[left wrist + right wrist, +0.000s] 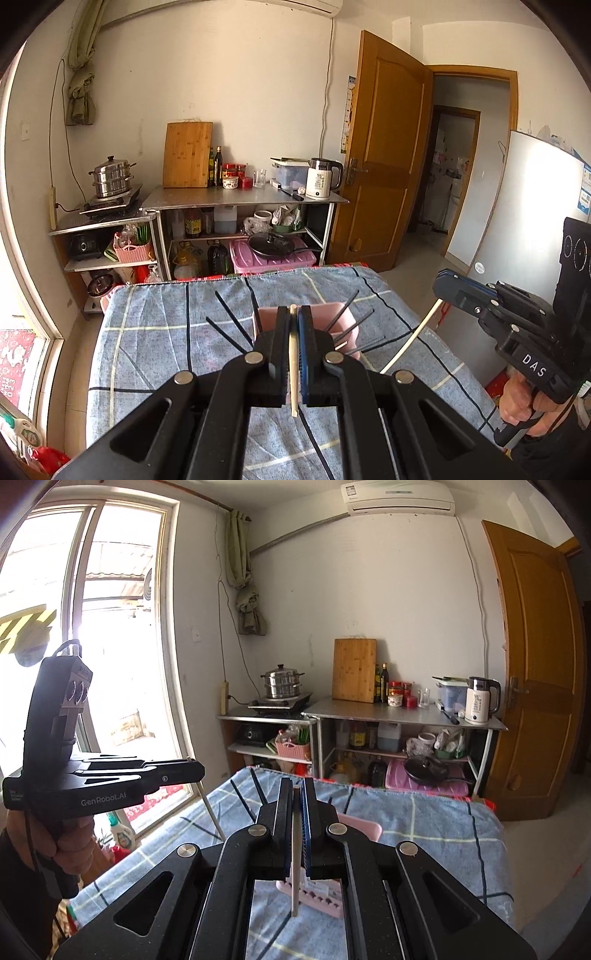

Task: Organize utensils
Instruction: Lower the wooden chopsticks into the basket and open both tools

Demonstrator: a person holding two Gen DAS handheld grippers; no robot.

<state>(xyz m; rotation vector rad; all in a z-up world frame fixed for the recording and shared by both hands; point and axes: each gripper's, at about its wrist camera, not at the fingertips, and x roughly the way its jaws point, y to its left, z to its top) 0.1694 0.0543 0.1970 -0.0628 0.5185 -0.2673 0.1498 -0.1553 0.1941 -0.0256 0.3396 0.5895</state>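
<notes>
My left gripper point(294, 314) is shut on a cream chopstick point(293, 373) that hangs down between its fingers, above a pink utensil holder point(341, 314) on the blue checked cloth. Several black chopsticks point(347, 310) stick out of the holder. My right gripper point(295, 786) is shut on another cream chopstick point(295, 856), also above the pink holder point(364, 829). In the left wrist view the right gripper point(441, 280) shows at the right with its chopstick point(413, 336) slanting down. In the right wrist view the left gripper point(197, 768) shows at the left with its chopstick point(210, 808).
The table with the blue checked cloth point(166, 332) ends at a far edge. Beyond it stand steel shelves point(243, 199) with a kettle point(321, 179), cutting board point(187, 155) and steamer pot point(110, 177). A wooden door point(384, 155) is open at the right, a window point(110, 627) at the left.
</notes>
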